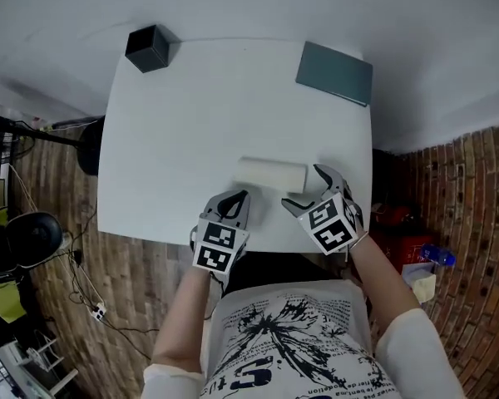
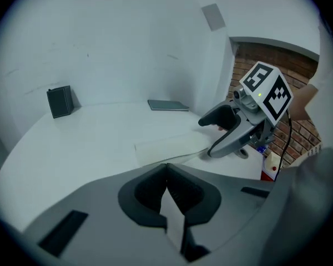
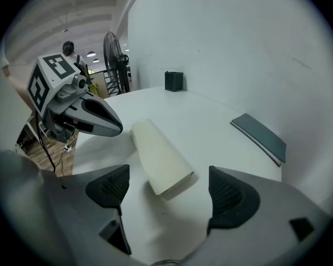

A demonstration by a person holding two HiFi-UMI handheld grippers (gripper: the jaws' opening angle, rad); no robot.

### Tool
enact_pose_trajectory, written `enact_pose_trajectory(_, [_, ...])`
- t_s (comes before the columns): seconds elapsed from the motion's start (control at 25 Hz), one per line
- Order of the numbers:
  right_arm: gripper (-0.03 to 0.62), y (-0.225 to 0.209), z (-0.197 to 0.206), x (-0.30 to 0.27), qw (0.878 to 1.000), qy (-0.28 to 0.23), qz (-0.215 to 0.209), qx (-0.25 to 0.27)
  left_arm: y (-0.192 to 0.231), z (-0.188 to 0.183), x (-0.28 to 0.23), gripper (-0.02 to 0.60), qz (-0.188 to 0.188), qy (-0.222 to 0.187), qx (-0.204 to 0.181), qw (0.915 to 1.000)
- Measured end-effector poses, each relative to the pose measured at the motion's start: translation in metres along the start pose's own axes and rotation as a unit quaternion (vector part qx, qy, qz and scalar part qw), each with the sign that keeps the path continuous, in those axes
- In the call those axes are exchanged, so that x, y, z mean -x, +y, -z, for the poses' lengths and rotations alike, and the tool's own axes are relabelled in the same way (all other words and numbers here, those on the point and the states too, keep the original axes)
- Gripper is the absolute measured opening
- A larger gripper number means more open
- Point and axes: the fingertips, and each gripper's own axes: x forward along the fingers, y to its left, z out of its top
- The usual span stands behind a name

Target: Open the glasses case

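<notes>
Now the closed glasses case [image 1: 270, 175] is laid near the table [image 1: 191, 123] edge. The left gripper [image 1: 238, 198] is pressed shut and empty, the right gripper [image 1: 303, 188] spread wide. The case could be pushed off if grabbed badly.

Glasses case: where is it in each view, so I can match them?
Head view: glasses case at centre, near the table's front edge.
Left gripper view: it lies just below centre.
Right gripper view: it lies just below centre, angled.
Shared landmark: black box at a far table corner.
</notes>
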Motion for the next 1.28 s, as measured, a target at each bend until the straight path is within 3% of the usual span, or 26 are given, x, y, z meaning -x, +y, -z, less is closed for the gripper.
enact_pose_trajectory(0.28, [0.440, 0.001, 0.003, -0.018, 0.999, 0.034, -0.010, 0.033, 0.014, 0.013, -0.019, 0.012, -0.008, 0.035, 0.030, 0.9989])
enact_pose_trajectory(0.52, [0.358, -0.001, 0.004, -0.025, 0.996, 0.047, -0.001, 0.071, 0.018, 0.010, -0.027, 0.012, 0.002, 0.037, 0.046, 0.9983])
enact_pose_trajectory(0.68, [0.341, 0.001, 0.005, -0.025, 0.996, 0.054, -0.004, 0.074, 0.018, 0.011, -0.027, 0.012, 0.013, 0.037, 0.060, 0.9974])
enact_pose_trajectory(1.04, [0.331, 0.000, 0.001, -0.021, 0.995, 0.071, -0.028, 0.064, 0.018, 0.011, -0.027, 0.012, 0.011, 0.043, 0.058, 0.9973])
enact_pose_trajectory(1.28, [0.254, -0.005, -0.018, -0.010, 0.997, 0.044, -0.033, 0.059, 0.017, 0.011, -0.026, 0.012, 0.004, 0.053, 0.048, 0.9974])
